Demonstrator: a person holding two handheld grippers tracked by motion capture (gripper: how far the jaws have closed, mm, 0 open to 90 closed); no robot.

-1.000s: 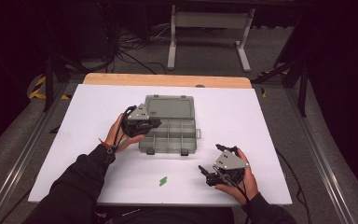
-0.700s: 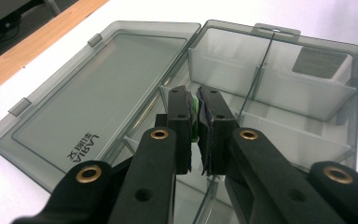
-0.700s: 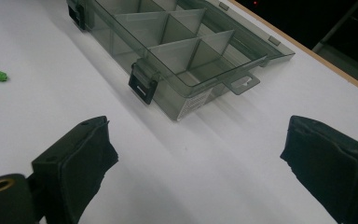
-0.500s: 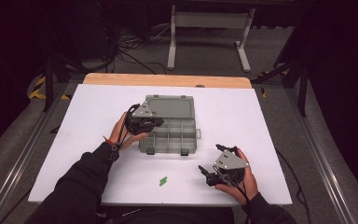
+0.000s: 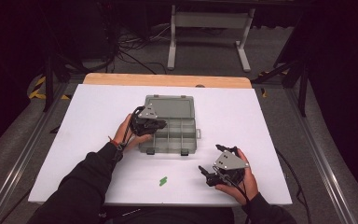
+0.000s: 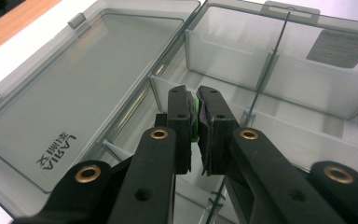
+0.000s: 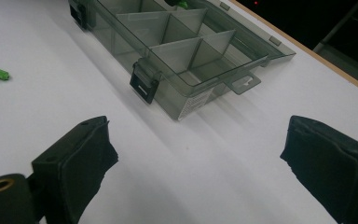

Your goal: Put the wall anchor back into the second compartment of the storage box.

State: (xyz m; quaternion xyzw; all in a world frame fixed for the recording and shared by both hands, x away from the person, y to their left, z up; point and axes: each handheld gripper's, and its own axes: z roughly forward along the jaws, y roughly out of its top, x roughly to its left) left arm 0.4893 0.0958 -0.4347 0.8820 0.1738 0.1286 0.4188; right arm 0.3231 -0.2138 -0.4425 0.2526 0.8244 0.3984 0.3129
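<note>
Nearest, right claw [image 5: 208, 173] resting on the white counter [image 5: 270, 121] at the near right, jaws spread wide apart, nothing between them, palm cupped under the body. Just left of it, a loose green piece [image 5: 163, 181] lying flat on the counter, apart from everything.

Farther in, left claw [image 6: 195, 105] clenched on a small green part [image 6: 193, 122], poised over the left compartments of the open organizer box [image 5: 190, 140], wrist angled in from the left, forearm low.

Best handled by lowering straight down between the dividers [image 6: 256, 93], clear of the walls, then easing the jaws apart only once the part sits low in its cell. Lid [image 6: 88, 74] lying flat at the far side, out of the way.
</note>
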